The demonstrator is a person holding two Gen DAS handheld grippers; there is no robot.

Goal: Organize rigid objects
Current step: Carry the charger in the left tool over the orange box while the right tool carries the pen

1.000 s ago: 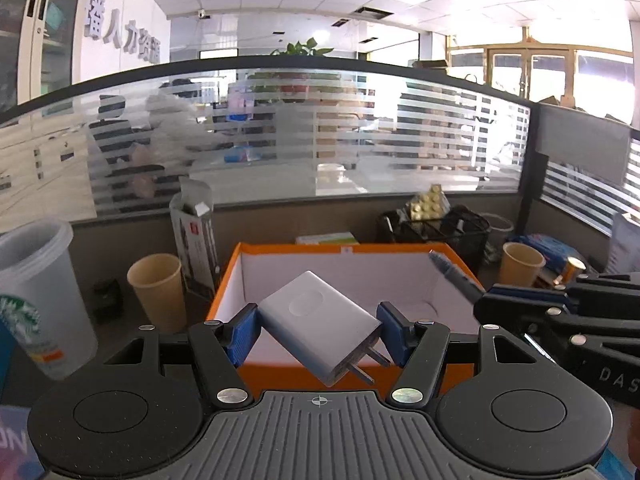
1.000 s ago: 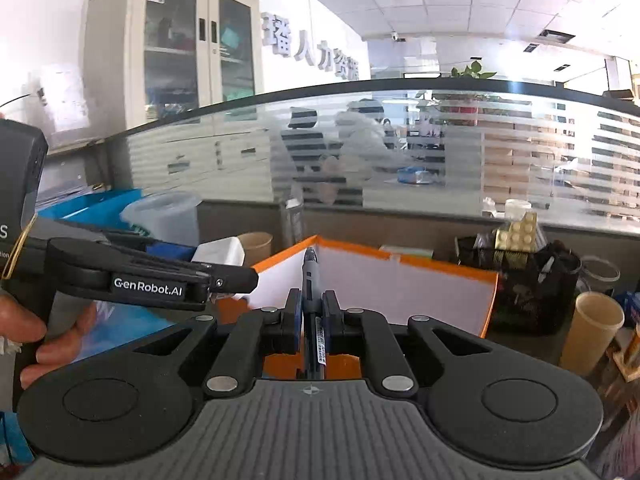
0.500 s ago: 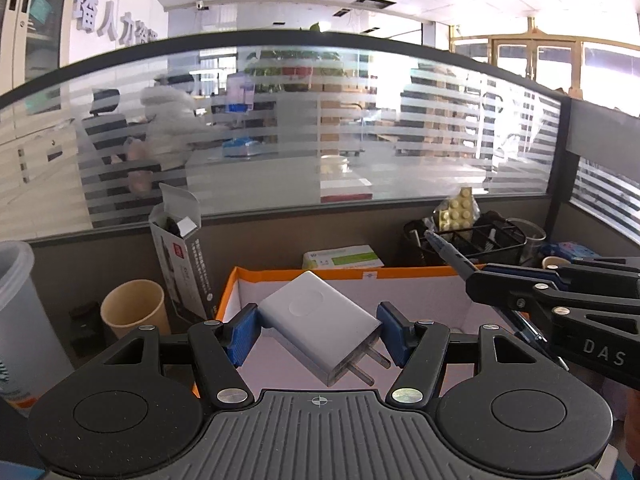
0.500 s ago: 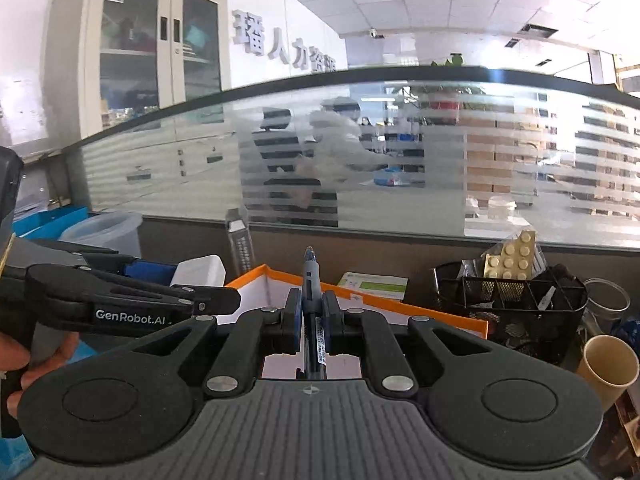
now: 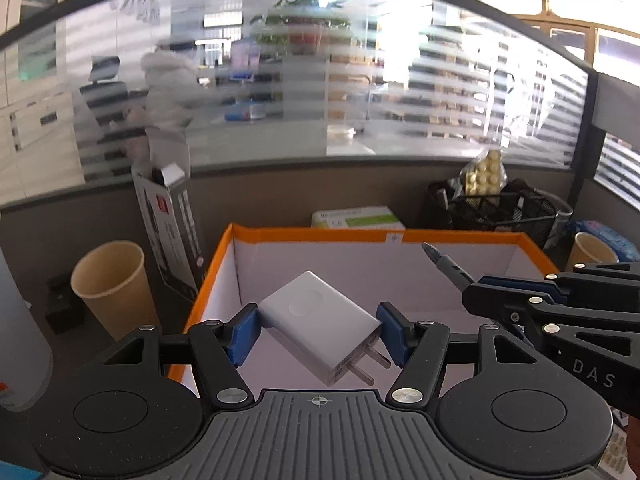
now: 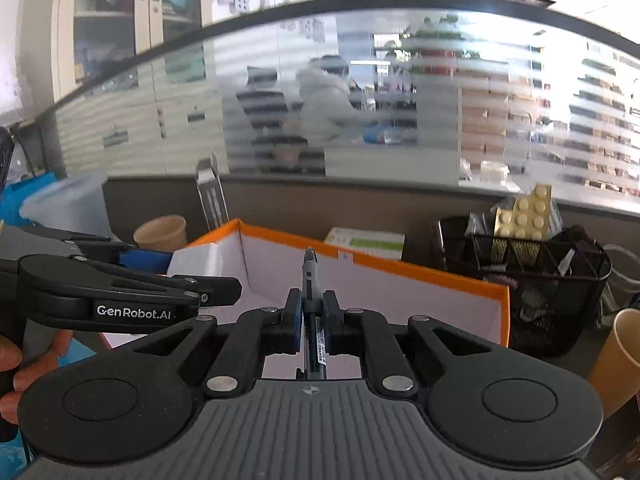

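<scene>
Orange-rimmed box (image 5: 460,236) at centre; paper cup (image 5: 112,284) at 9 o'clock, mesh basket (image 5: 492,208) at 2 o'clock. Left gripper (image 5: 318,334) clamps a white charger (image 5: 316,316), prongs toward 5 o'clock, over the box. Right gripper (image 6: 310,316) pinches a dark pen (image 6: 311,280), tip at 12 o'clock.

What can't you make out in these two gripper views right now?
- Box floor: in both wrist views the grippers and their loads cover the near part.
- Pen lower end: right wrist view, hidden behind the right gripper body.
- Charger far side: left wrist view, faces away.
- Basket contents: both views, the mesh obscures them.
- People behind the striped glass: blurred.
</scene>
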